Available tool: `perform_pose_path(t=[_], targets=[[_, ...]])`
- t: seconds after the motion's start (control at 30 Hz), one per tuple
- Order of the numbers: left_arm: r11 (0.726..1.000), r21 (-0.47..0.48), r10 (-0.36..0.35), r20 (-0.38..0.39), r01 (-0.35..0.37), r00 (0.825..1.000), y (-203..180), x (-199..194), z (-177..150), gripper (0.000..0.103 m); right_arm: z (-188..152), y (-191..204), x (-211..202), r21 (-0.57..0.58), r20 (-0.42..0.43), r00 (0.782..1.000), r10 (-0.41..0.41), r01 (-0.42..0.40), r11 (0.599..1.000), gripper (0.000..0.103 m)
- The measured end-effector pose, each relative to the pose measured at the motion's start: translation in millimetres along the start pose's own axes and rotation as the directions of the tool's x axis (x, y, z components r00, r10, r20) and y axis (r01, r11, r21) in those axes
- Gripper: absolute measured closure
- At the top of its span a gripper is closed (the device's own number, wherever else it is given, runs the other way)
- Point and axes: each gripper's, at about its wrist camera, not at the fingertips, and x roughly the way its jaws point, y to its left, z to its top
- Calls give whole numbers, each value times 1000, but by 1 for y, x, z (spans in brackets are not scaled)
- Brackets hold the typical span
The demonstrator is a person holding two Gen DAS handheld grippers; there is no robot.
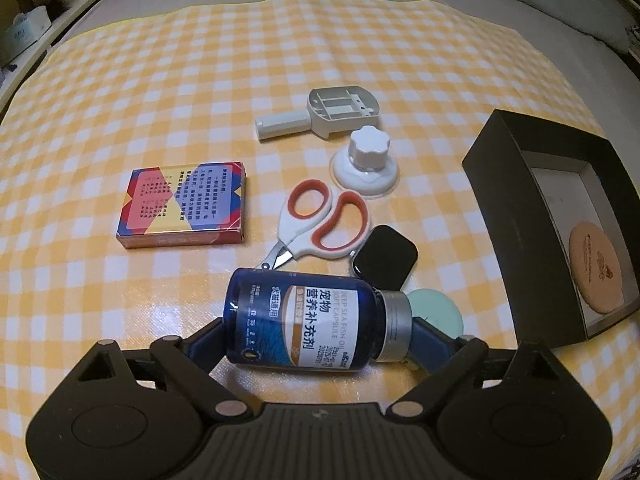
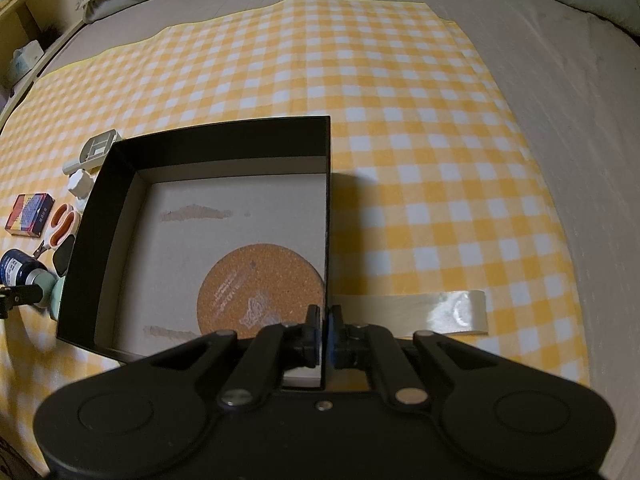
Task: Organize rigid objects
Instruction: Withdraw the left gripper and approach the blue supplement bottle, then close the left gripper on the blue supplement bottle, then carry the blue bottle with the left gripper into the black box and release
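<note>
Where the blue fish-oil bottle (image 1: 308,320) lies on its side on the checked yellow cloth (image 1: 200,100), my left tongs (image 1: 320,334) straddle it lengthwise, one pad at its base and the other by the silver cap; the jaws stand wide, and I cannot tell whether the pads press on it. Just behind the cap sit a mint-green round thing (image 1: 440,308) and a black square piece (image 1: 384,256), with the orange-handled scissors (image 1: 320,220) touching close by, so room is tight on that side. The card box (image 1: 184,204) lies well apart toward the cloth's left edge, with bare cloth around it. Farther back are a white suction knob (image 1: 366,160) and a grey plastic holder (image 1: 324,114).

The black open box (image 2: 224,136) stands at the cloth's right part, a cork coaster (image 2: 260,288) flat inside. My right tongs (image 2: 323,320) are clamped on its right wall near the front corner, pointing steeply down. Right of that wall, tape (image 2: 440,312) lies on open cloth reaching to the bed (image 2: 580,160).
</note>
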Motion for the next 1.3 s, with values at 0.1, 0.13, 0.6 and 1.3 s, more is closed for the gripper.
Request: perform_pose_path(t=[0.1,0.13,0.6,1.3], targets=[[1000,7,10,-2,-10,1000,-3,-1,0,9,0,0,0,1,0,1000,1,-1,1000,98],[1000,2,11,-5,-11,1000,-3,-2,0,10,0,0,0,1,0,1000,1,-1,1000,98],[985,-127,-102,94,113,990,-14,-47,27,10,0,1,-1,-4,0,1000,-3,3,1000,99],[956,-108,-257,148,273,955,-152,-27,70,10,0,2,-5,-15,3,1000,5,-5,1000,99]])
